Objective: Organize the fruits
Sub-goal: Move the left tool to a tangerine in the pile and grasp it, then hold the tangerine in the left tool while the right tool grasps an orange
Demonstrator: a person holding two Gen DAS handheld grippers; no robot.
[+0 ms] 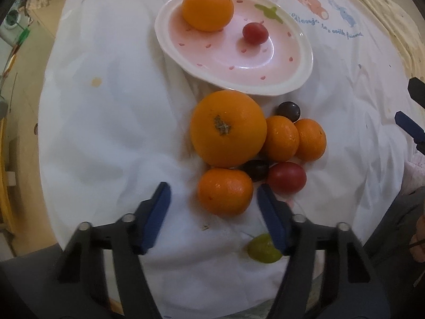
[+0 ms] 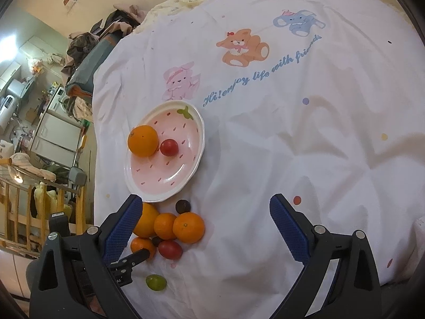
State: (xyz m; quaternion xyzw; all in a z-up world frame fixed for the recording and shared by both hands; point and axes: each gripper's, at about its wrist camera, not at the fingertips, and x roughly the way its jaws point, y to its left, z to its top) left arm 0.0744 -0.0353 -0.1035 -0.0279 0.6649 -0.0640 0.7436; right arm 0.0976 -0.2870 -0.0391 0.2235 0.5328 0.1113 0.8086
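Observation:
A pink strawberry plate (image 1: 297, 79) (image 2: 170, 170) holds an orange (image 1: 207, 9) (image 2: 143, 140) and a red tomato (image 1: 255, 33) (image 2: 169, 147). Below it lies a pile: a big orange (image 1: 228, 129), two mandarins (image 1: 281, 138), dark grapes (image 1: 288, 111) and a red tomato (image 1: 287, 177). My left gripper (image 1: 212, 190) points down, open, with the nearest mandarin (image 1: 225, 199) (image 2: 142, 246) between its fingers; the right pad is close to it, the left pad apart. My right gripper (image 2: 206, 200) hovers open over bare cloth right of the pile, holding nothing.
A green grape (image 1: 263, 248) (image 2: 156, 282) lies alone near the front. The fruit sits on a white cloth with cartoon animals (image 2: 244, 47). The cloth's edge drops at the left, beside a wooden rail (image 2: 16, 212) and room clutter. Bare cloth spreads to the right.

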